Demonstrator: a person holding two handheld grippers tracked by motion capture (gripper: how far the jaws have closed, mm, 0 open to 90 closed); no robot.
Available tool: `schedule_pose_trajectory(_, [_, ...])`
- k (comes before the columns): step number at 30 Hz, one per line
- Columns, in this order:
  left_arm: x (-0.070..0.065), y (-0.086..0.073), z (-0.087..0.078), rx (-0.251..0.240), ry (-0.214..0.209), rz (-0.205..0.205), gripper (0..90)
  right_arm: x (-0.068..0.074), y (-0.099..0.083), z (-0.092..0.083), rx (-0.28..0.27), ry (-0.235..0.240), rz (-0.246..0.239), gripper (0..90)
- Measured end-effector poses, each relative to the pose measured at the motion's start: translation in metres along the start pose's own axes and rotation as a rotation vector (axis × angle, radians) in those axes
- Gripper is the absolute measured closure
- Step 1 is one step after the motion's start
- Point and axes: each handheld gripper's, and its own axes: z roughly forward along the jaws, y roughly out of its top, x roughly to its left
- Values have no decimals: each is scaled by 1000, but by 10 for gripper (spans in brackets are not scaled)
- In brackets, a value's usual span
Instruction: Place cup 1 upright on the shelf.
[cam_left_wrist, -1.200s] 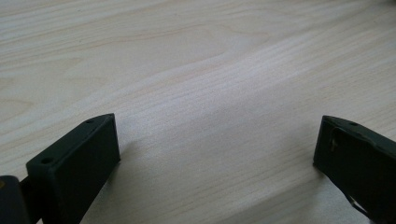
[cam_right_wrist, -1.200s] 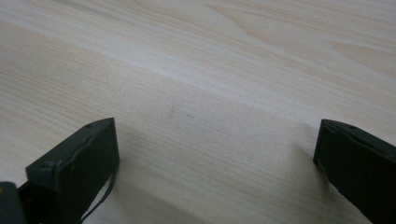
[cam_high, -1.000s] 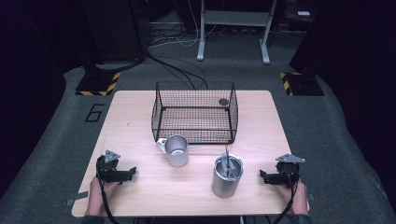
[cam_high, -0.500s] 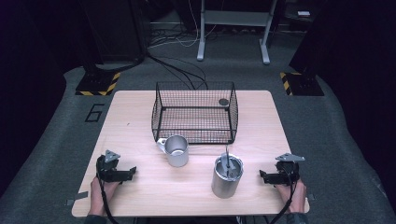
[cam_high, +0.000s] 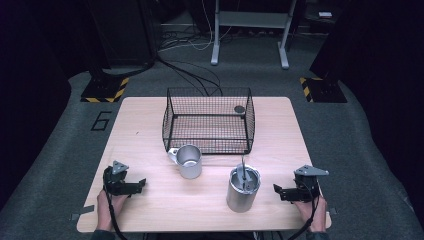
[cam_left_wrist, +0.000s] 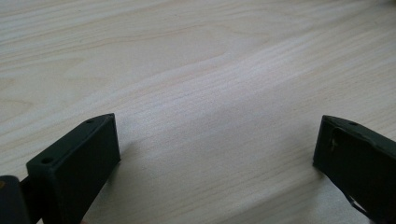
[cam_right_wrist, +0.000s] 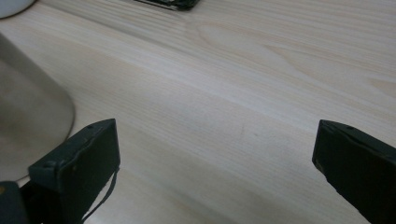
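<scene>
Just left of right gripper (cam_high: 278, 190): metal canister (cam_high: 243, 189), apart.

Upright steel canister (cam_high: 243, 189) near right gripper (cam_high: 283, 191)

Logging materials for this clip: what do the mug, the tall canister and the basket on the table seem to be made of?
The mug looks like brushed or matte metal: pale grey with a soft sheen. The tall canister also looks metallic, probably steel, with a dull silvery wall; a thin utensil stands in it, material unclear. The basket is black wire mesh, likely coated metal. The table shows light wood grain, possibly laminate.
</scene>
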Motion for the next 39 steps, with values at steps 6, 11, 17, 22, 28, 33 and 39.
schedule_pose_trajectory(6, [0, 0, 0, 0, 1, -2, 3, 9, 0, -11, -8, 41, -7, 1])
schedule_pose_trajectory(11, [0, 0, 0, -2, 1, -3, 2, 21, 3, -21, -20, 74, -23, 0])
schedule_pose_trajectory(17, [0, 0, 0, -4, 1, -3, 2, 38, 7, -28, 3, 125, -58, 0])
schedule_pose_trajectory(22, [-1, 0, 0, -3, 1, -3, 2, 54, 12, -35, -11, 163, -96, 0])
schedule_pose_trajectory(28, [0, 0, 0, -4, 1, -1, 2, 71, 18, -32, -8, 216, -143, 1])
schedule_pose_trajectory(33, [-1, 0, 1, -8, 5, -2, 2, 85, 22, -33, -35, 246, -169, 1])
schedule_pose_trajectory(39, [-1, 0, 1, -6, 4, -3, 2, 99, 29, -28, -68, 273, -187, 0])
